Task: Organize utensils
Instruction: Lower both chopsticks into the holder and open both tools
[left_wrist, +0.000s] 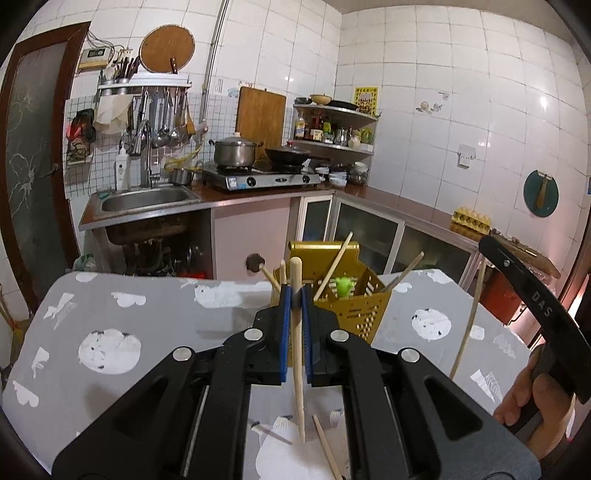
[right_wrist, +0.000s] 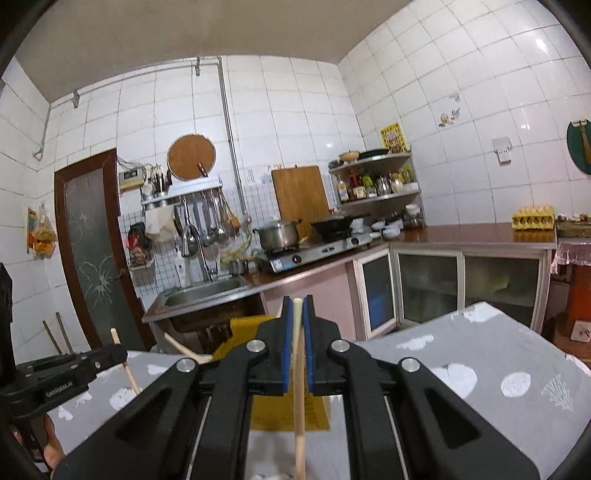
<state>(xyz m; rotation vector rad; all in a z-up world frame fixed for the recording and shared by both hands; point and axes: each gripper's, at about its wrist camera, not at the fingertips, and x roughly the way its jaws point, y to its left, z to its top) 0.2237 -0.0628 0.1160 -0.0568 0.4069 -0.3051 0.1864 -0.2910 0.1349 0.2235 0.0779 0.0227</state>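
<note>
Left wrist view: left tongs clench one chopstick just short of the yellow holder on the grey counter. Right tongs clench another chopstick. Best to tip each stick's lower end over the holder's opening before letting go.

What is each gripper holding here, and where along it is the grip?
The left gripper clamps a chopstick near its thick upper end; most of it hangs below the pads. The right gripper clamps another chopstick at its very top.
</note>
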